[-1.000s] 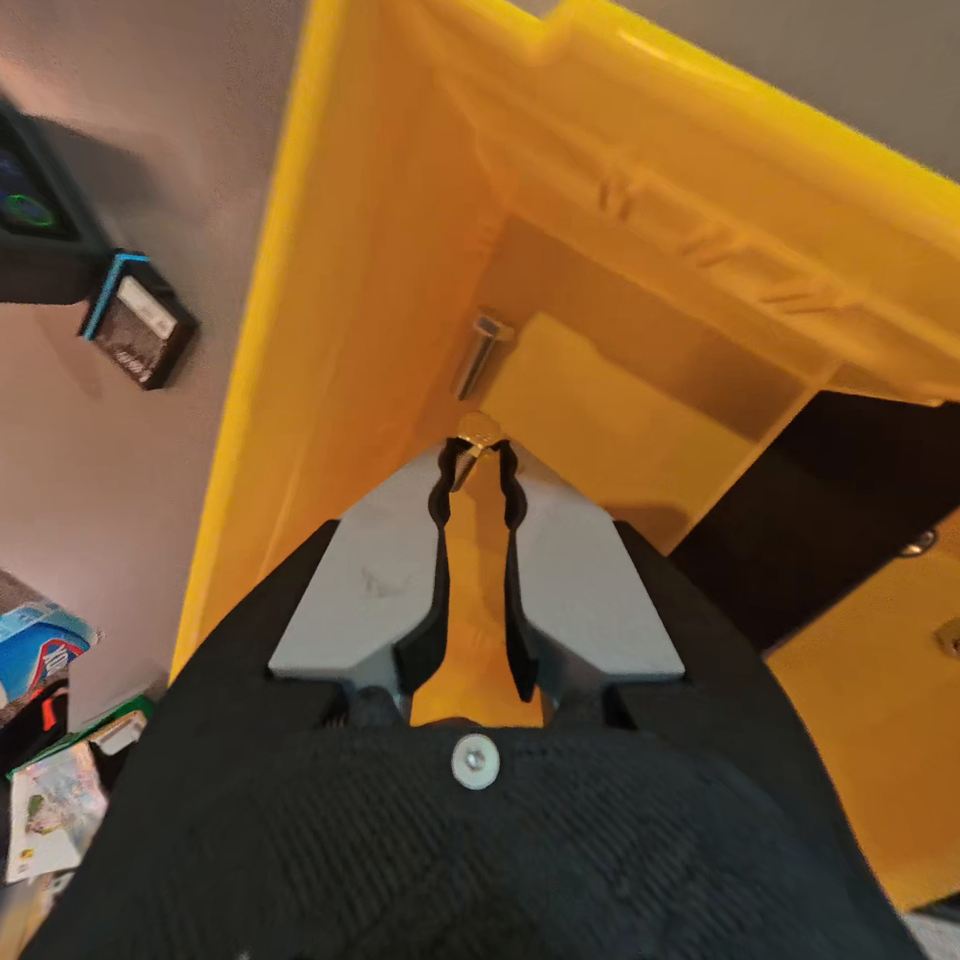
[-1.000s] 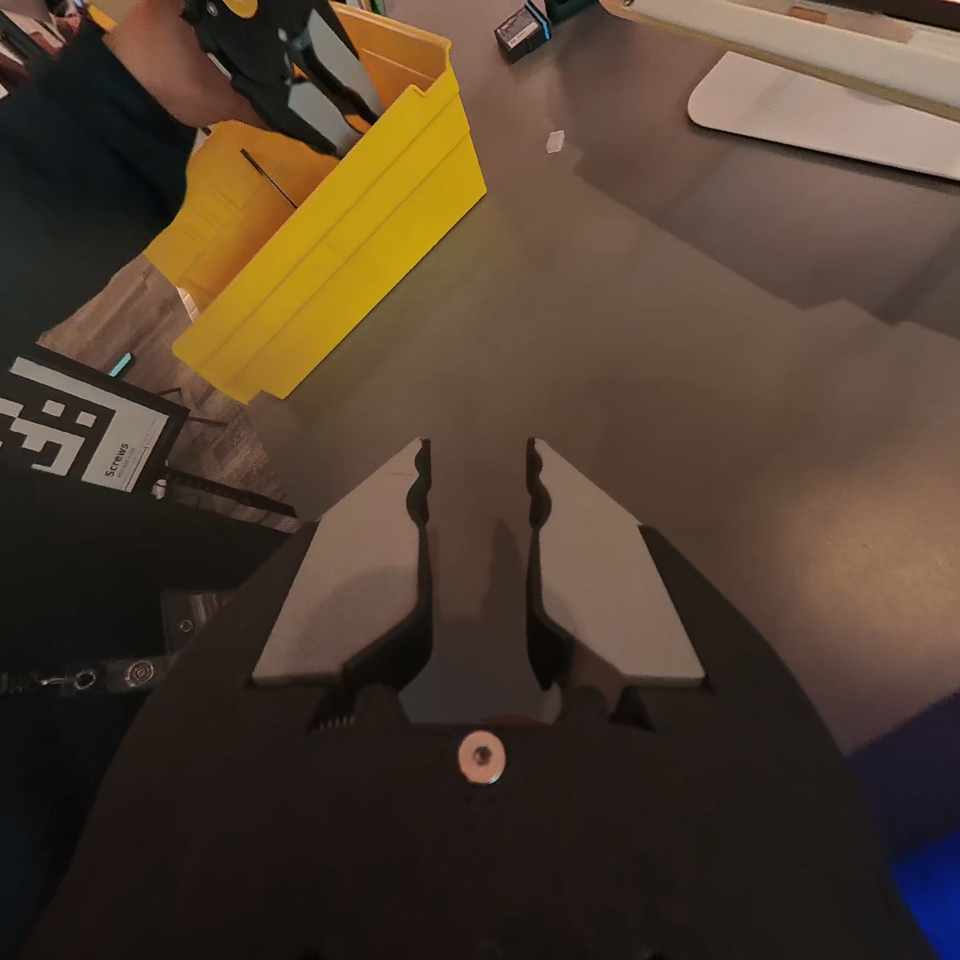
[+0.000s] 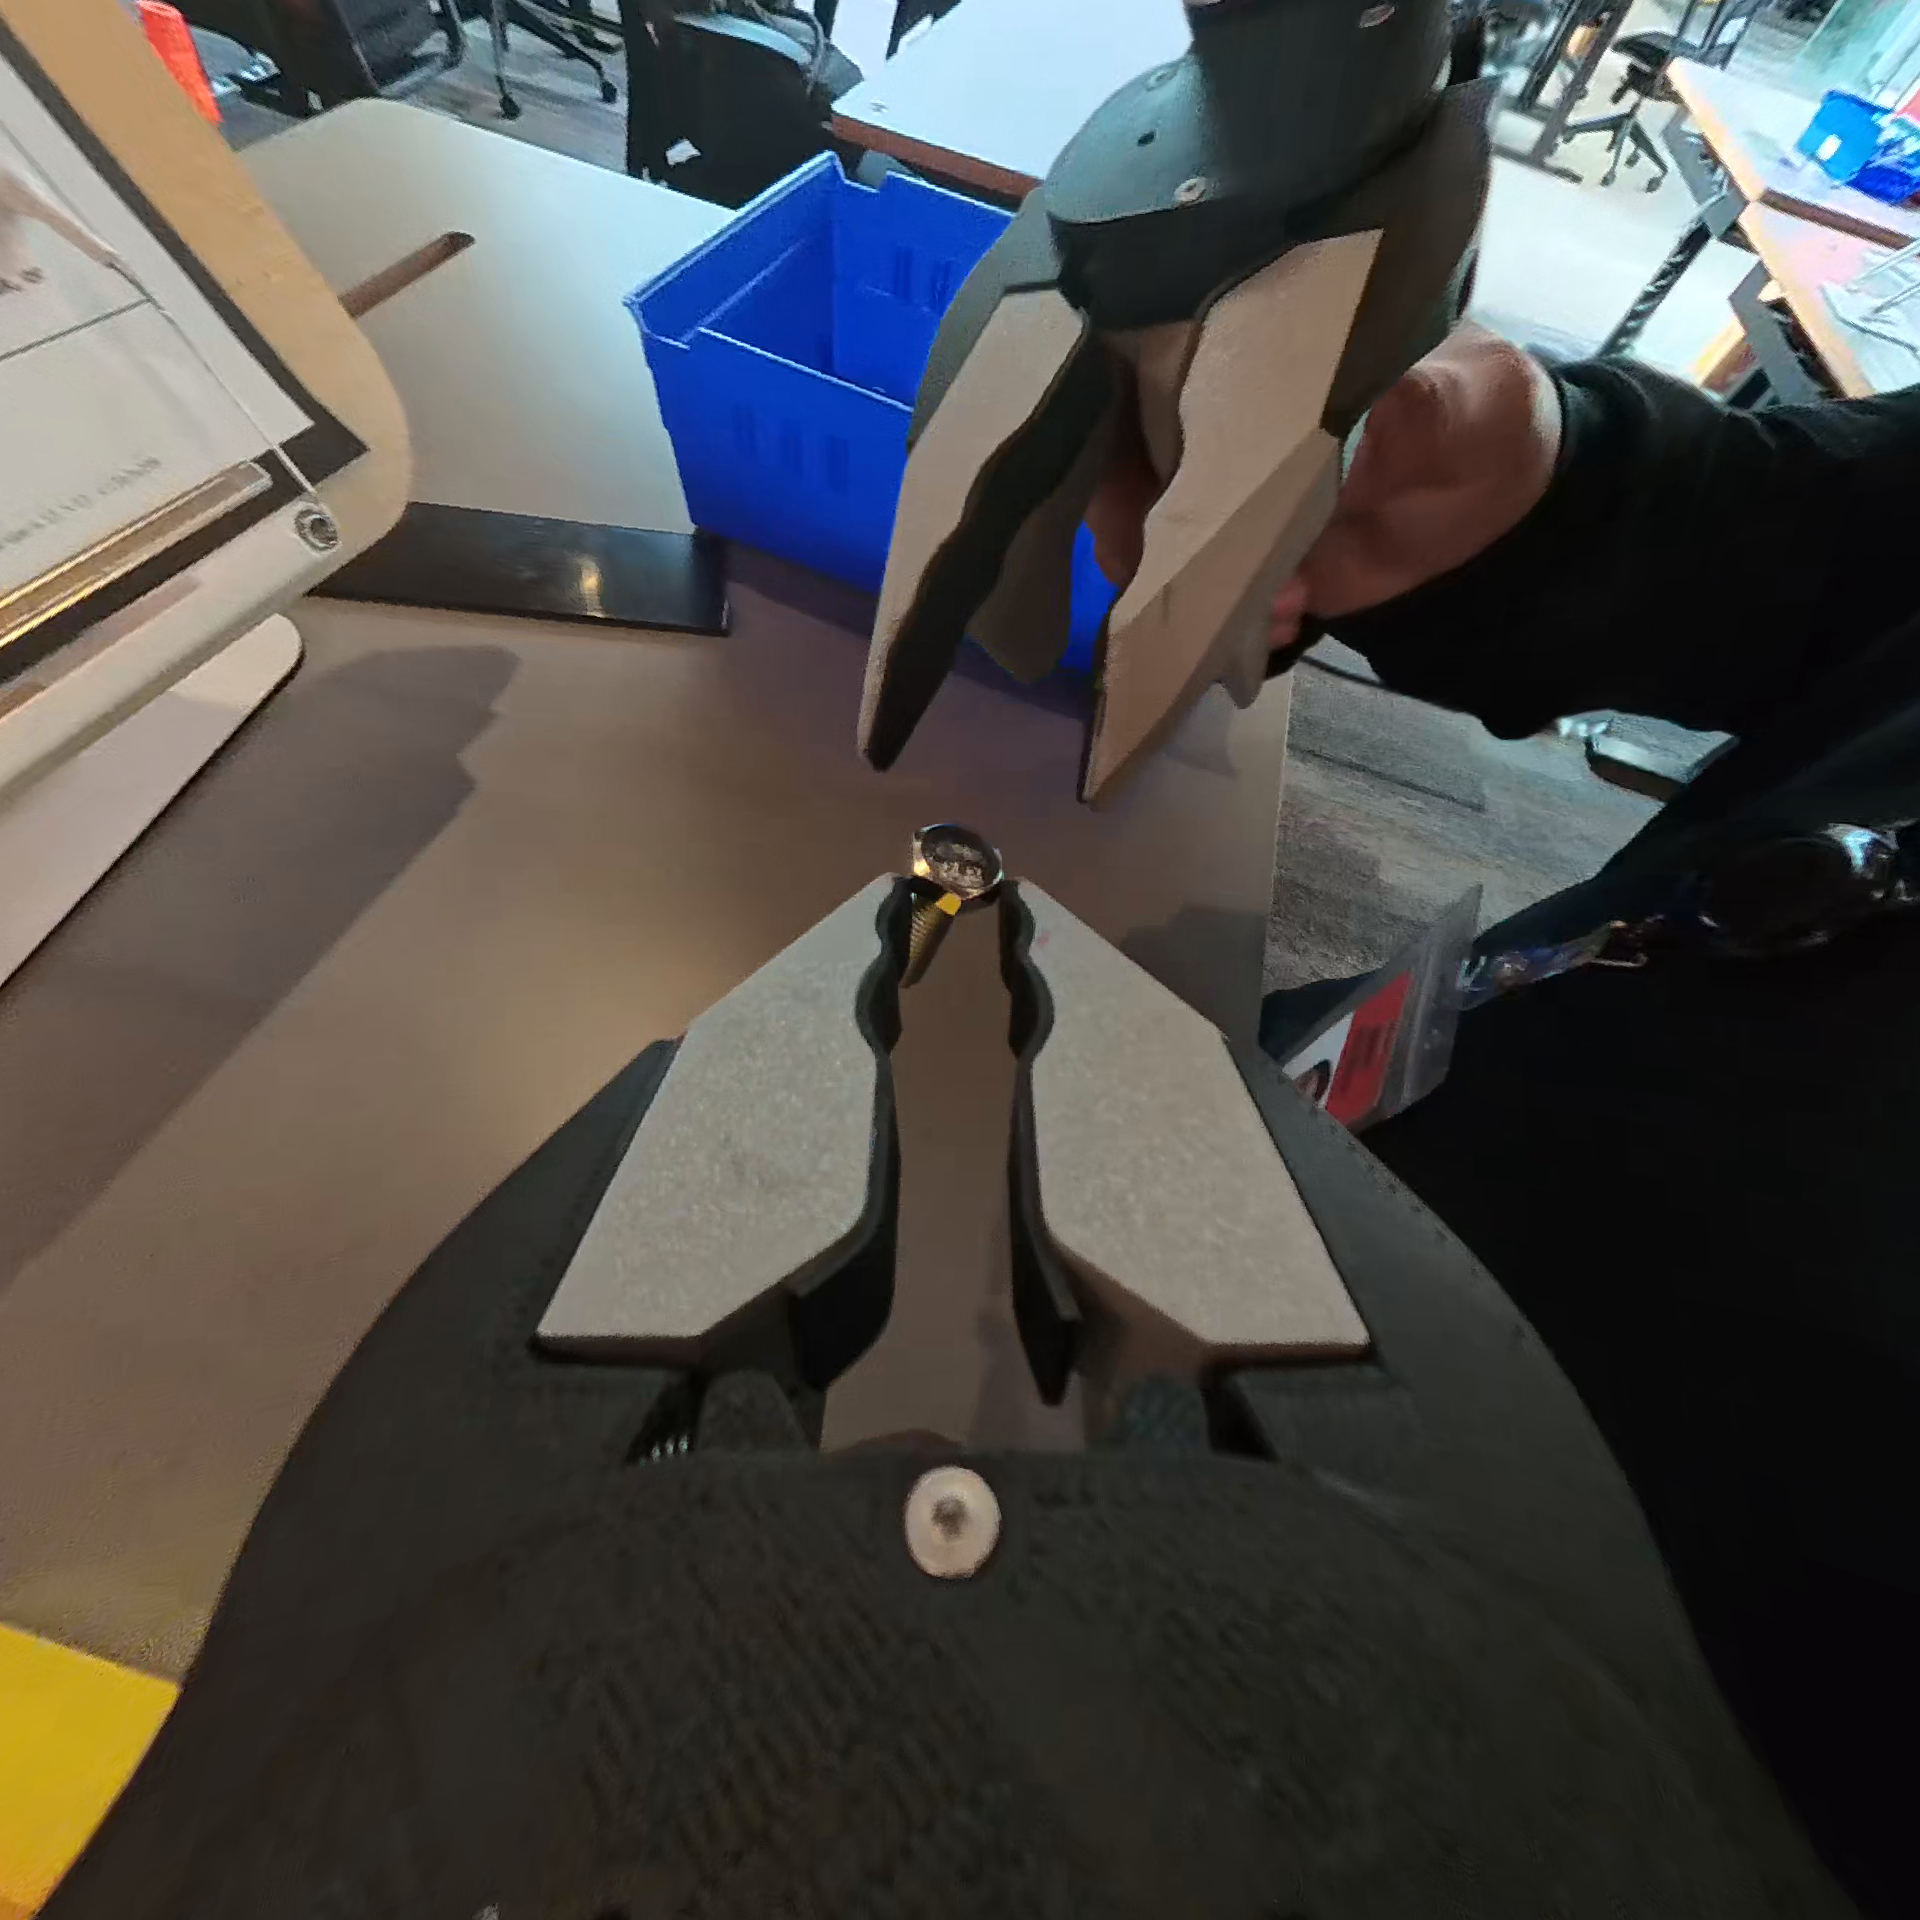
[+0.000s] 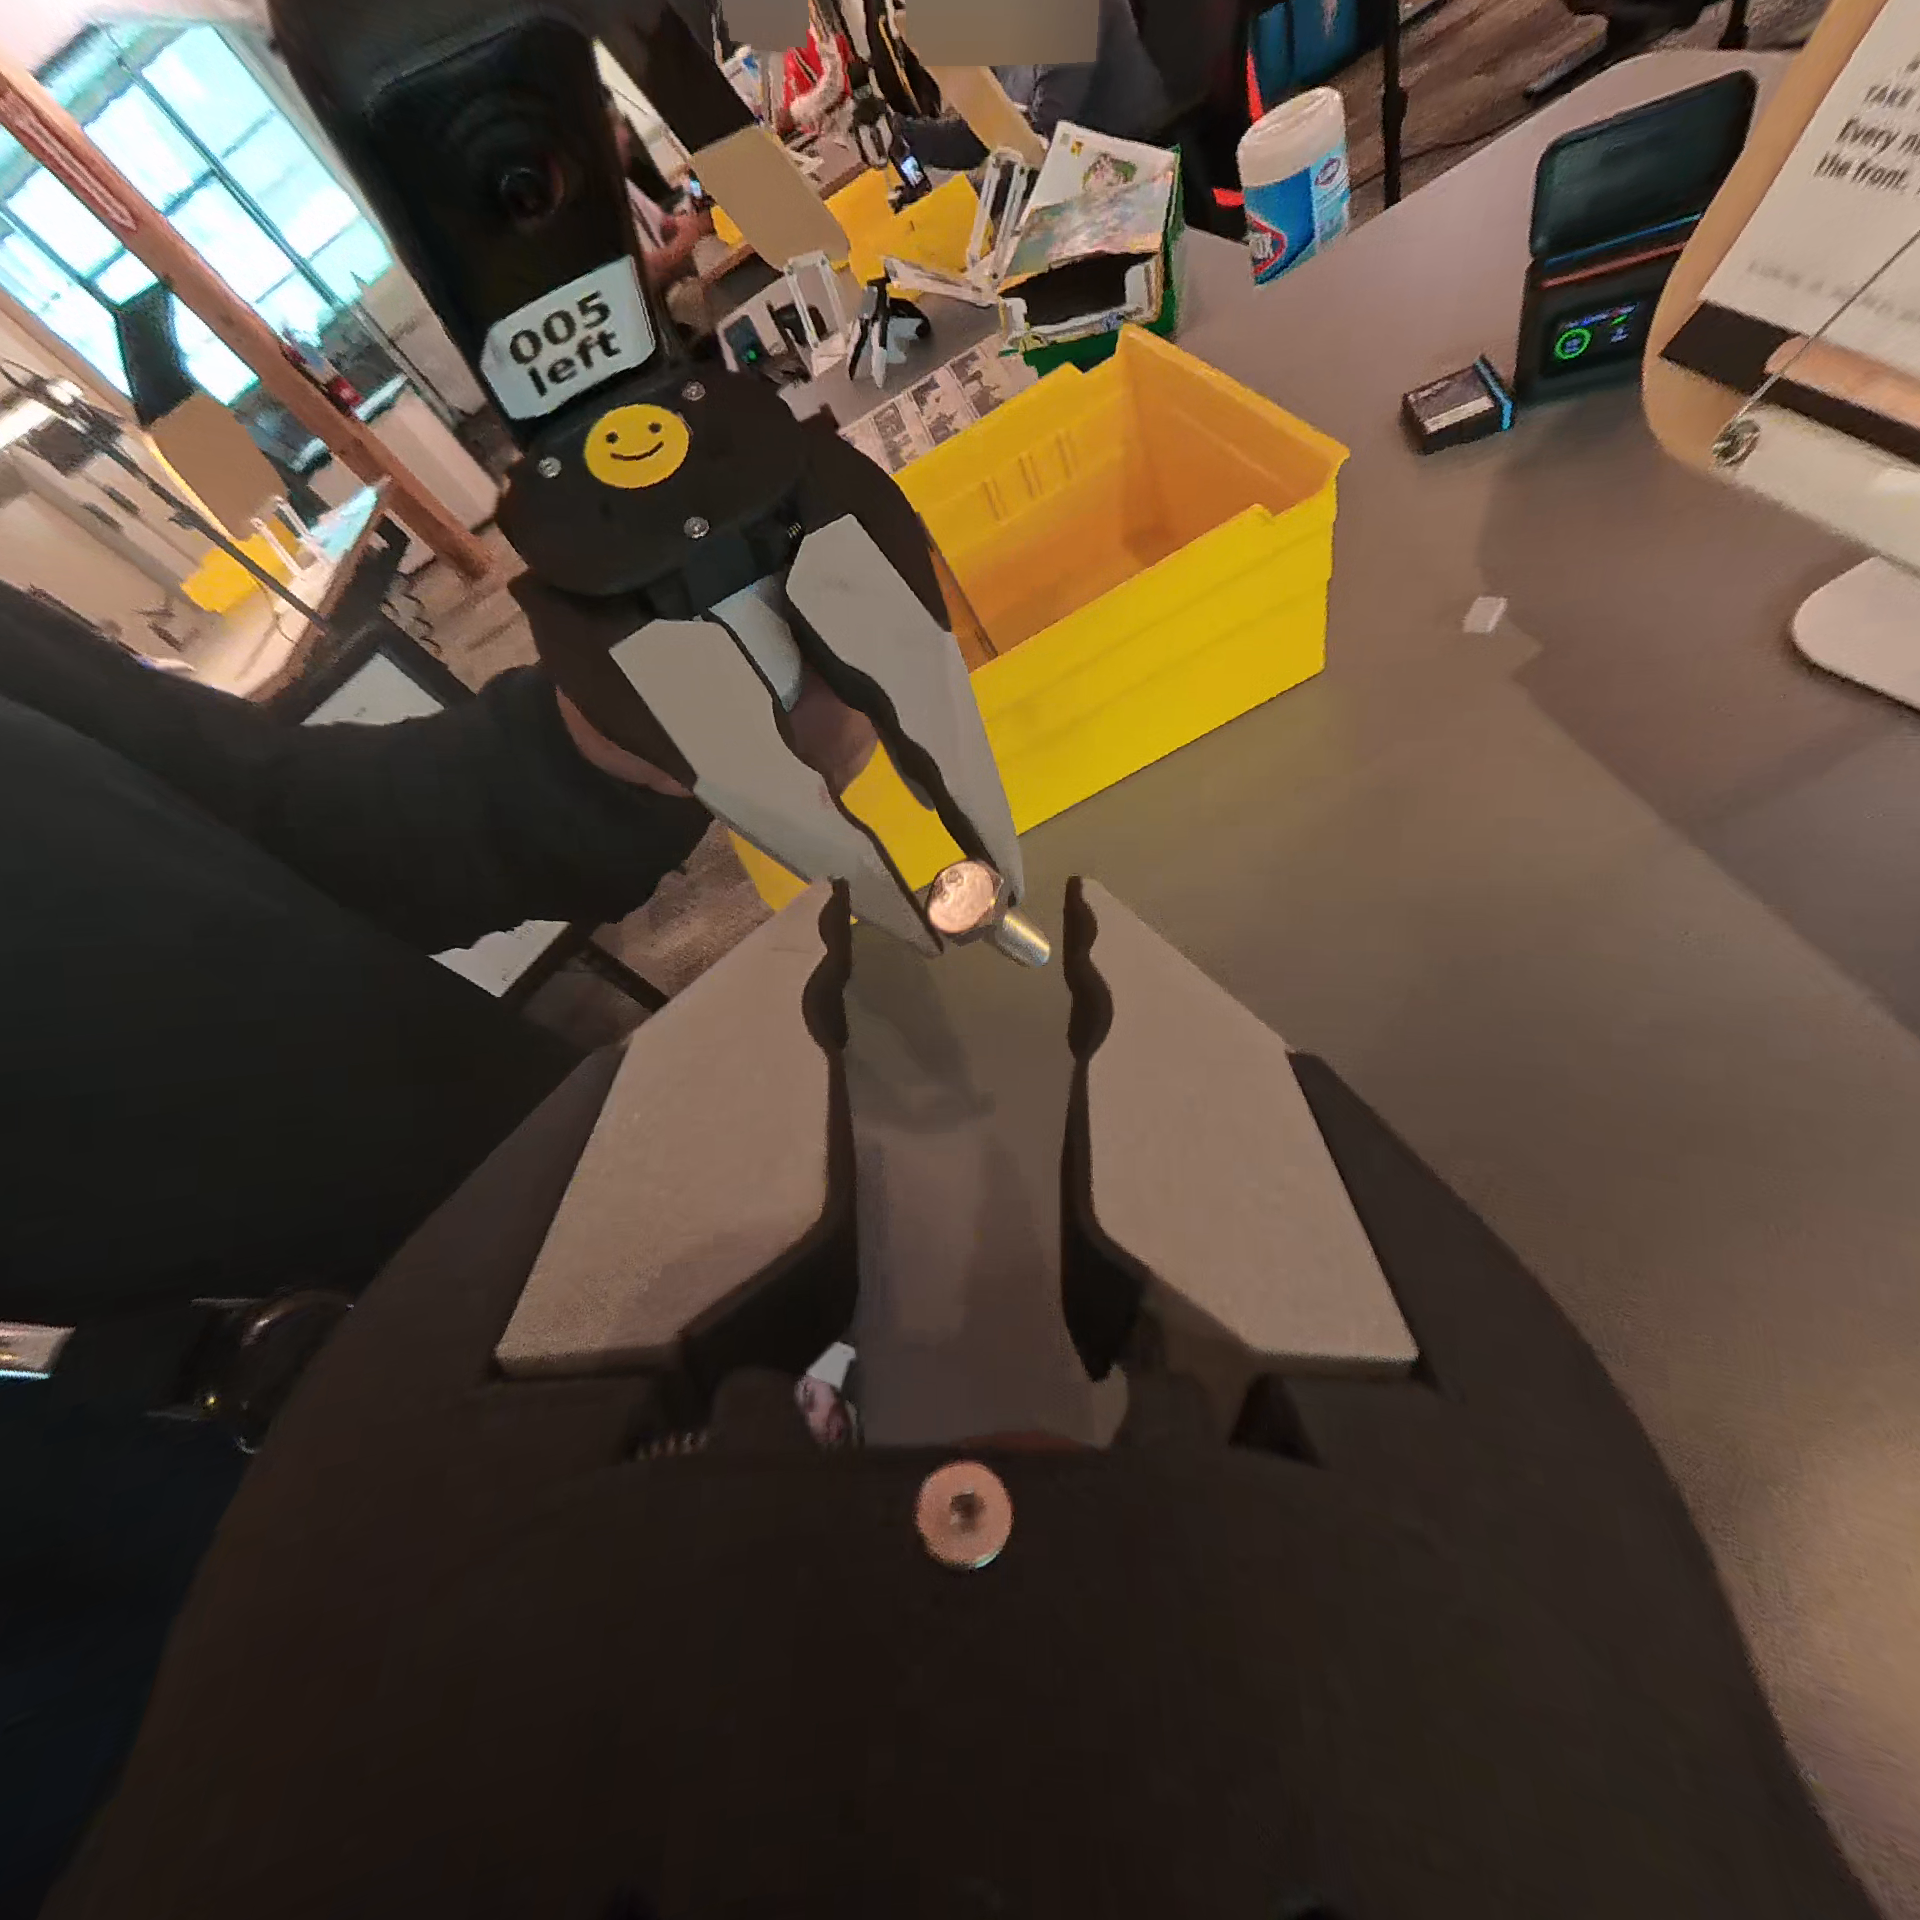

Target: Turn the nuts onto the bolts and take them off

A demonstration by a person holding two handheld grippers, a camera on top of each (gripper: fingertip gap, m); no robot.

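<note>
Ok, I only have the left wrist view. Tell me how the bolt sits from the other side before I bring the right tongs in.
Observer: In the right wrist view, the bolt is pinched at the very tip of the left tongs. Its shank end sticks out bare, with no nut on it.
Operator: Now locate the yellow bin for me.
Observer: The yellow bin stands on the table behind the left tongs. No nuts show in the part of its inside that I can see.

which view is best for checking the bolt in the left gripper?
Right wrist view: the bolt shows side-on, head and bare shank tip both visible, pinched at the tips of the left gripper. Left wrist view shows mainly the head end-on, with a short stretch of thread between the fingers.
</note>
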